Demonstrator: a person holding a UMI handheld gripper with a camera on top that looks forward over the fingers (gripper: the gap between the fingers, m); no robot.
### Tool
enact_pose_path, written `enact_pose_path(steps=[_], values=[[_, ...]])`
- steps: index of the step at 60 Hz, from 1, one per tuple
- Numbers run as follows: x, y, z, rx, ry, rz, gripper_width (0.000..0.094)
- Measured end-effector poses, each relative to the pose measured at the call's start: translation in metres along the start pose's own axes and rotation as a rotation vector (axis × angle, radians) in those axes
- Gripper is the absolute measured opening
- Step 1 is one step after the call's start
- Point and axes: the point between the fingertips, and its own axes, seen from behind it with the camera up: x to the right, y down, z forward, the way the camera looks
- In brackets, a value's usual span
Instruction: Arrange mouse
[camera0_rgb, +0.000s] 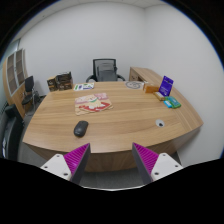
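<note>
A dark computer mouse (80, 128) lies on the wooden conference table (120, 125), left of centre and beyond my left finger. My gripper (112, 160) is held back from the table's near edge. Its fingers are spread wide with nothing between them. The magenta pads (77, 156) show on both fingers. The mouse is well ahead of the fingertips and apart from them.
A pink mat or booklet (91, 101) lies beyond the mouse. A small round object (160, 123) sits on the right. A purple box (167, 88) and a teal item (172, 102) stand at the far right. A black office chair (105, 70) is behind the table. Shelves (15, 70) stand at the left.
</note>
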Motion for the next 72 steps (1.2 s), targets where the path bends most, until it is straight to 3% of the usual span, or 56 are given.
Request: enact_pose_path(steps=[40,72], values=[[-0.128,0.02,0.05,-0.009,-0.127,-0.085,0.0869],[-0.175,0.029,0.172,-0.028,-0.122,-0.062,0.0864]])
